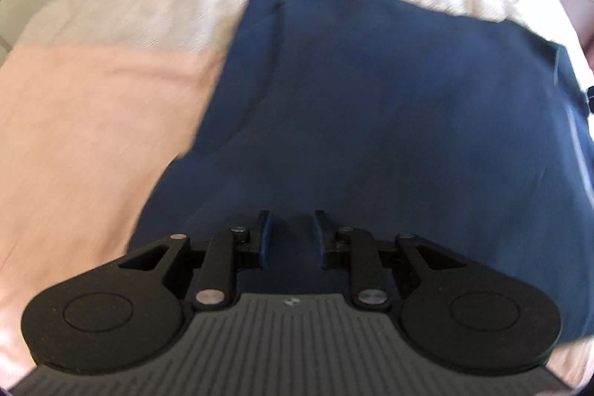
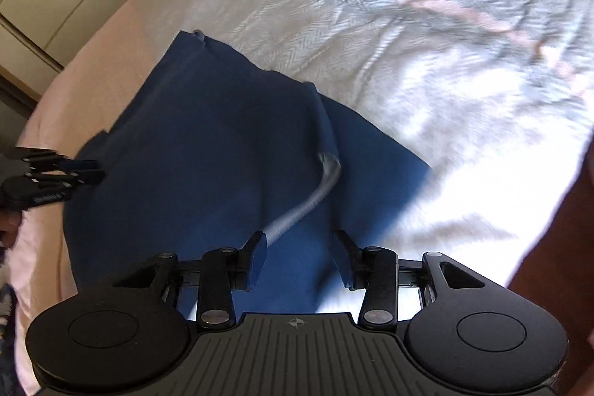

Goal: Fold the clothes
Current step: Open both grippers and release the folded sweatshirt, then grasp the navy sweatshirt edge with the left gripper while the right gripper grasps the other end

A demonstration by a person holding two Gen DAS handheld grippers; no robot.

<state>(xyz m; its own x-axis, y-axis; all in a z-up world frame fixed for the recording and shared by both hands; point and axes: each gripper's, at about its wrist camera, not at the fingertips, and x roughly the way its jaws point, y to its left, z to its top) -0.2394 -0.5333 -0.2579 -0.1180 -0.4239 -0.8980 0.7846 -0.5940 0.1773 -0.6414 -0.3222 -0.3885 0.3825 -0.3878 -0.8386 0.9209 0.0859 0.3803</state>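
Navy garment (image 1: 371, 121), partly folded, flat on bed (image 1: 81, 121) near its front edge. Left tool (image 1: 291, 229) and right tool (image 2: 302, 247): both released, hovering above. Recommend pinching matching corners and folding evenly.

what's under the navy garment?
The navy garment lies on a pale herringbone bedspread and pink sheet, which show around its edges. Whatever is directly beneath the garment is covered.
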